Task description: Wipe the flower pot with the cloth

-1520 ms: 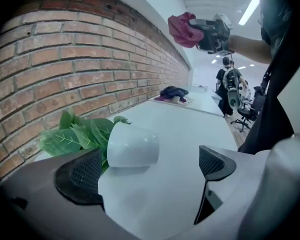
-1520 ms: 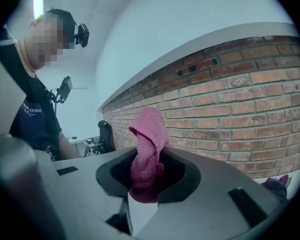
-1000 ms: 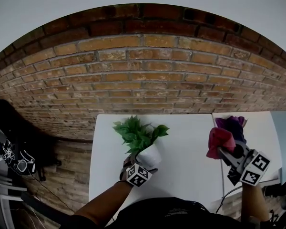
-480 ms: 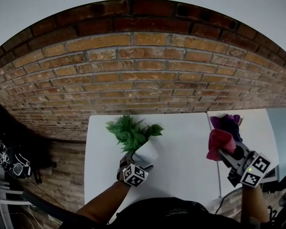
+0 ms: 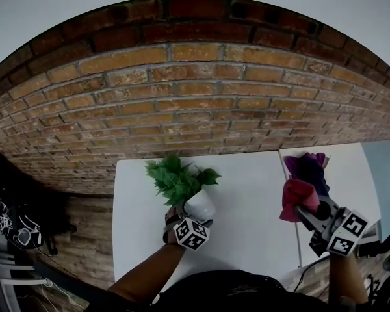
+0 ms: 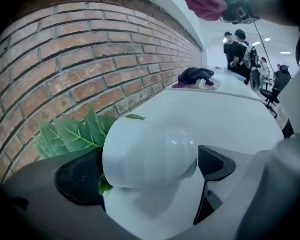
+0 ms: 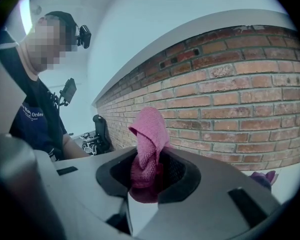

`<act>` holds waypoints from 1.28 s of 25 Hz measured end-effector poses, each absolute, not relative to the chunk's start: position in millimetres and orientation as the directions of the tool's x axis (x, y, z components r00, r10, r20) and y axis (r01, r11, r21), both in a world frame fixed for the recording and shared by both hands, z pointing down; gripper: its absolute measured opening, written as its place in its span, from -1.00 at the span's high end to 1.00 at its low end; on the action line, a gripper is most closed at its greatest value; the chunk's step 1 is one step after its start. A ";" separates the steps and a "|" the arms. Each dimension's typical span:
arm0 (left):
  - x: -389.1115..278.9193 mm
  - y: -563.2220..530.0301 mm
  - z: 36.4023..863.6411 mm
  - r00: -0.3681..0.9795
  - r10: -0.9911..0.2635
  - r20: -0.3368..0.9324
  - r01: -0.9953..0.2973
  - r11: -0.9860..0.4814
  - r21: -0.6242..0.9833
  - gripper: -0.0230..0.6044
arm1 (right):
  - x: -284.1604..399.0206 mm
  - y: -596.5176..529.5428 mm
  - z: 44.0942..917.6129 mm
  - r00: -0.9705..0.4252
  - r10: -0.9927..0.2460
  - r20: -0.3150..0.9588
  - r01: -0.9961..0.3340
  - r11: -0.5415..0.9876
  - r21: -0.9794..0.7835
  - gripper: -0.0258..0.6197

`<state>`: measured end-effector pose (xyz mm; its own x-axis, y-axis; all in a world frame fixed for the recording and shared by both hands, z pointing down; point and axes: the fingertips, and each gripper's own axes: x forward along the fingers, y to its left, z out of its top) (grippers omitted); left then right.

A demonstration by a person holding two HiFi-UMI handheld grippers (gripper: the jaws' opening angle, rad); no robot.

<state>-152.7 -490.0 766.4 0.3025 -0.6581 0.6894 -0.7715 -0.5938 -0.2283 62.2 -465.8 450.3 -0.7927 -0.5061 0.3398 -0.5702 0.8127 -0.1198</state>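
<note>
Backdrop: a brick wall [image 5: 195, 109] stands behind a white table [image 5: 247, 194], and a neighbouring table on the right carries a dark purple bundle [image 5: 309, 168].
Flower pot: the white flower pot [image 5: 200, 206] is tipped on its side at the table's left half, with its green leaves [image 5: 172, 177] pointing toward the wall.
Risk 1: the pot is smooth, rounded and held at the widest spread, so it could probably slip or roll out if wiping pressure comes from the side.
Risk 2: with the pot tilted this far, the plant or its filling may spill onto the table.
Risk 3: the cloth hangs as a narrow bunch, so a hard jaw rather than fabric could meet the pot.
Left tongs: the left tongs [image 6: 150, 169] are spread about as wide as they go and have just been opening slightly. The pot sits between the 2 pads, and both appear to touch it, so the grasp looks light.
Right tongs: the right tongs [image 7: 149, 171] are clenched on the pink cloth [image 7: 150, 139], raised in the air well apart from the pot.
</note>
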 end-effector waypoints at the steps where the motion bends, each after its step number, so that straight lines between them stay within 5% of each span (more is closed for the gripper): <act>1: -150.9 -493.9 767.7 0.291 -0.652 0.700 -0.759 -0.603 -0.246 -0.94 | 65.1 -465.3 451.7 -0.789 -0.508 0.345 -0.575 0.809 -0.121 0.66; 6: -131.5 -507.1 776.4 0.304 -0.586 0.751 -0.675 -0.689 -0.265 -0.85 | 84.8 -463.5 455.4 -0.768 -0.531 0.357 -0.603 0.787 -0.128 0.66; 11: -115.8 -489.2 814.4 0.326 -0.393 0.860 -0.587 -0.797 -0.142 -0.81 | 104.7 -462.5 453.9 -0.750 -0.558 0.356 -0.629 0.768 -0.122 0.66; 32: -115.4 -441.3 752.7 0.483 -0.469 0.740 -0.555 -0.817 -0.156 -0.83 | 99.8 -461.7 451.1 -0.762 -0.556 0.332 -0.621 0.772 -0.132 0.66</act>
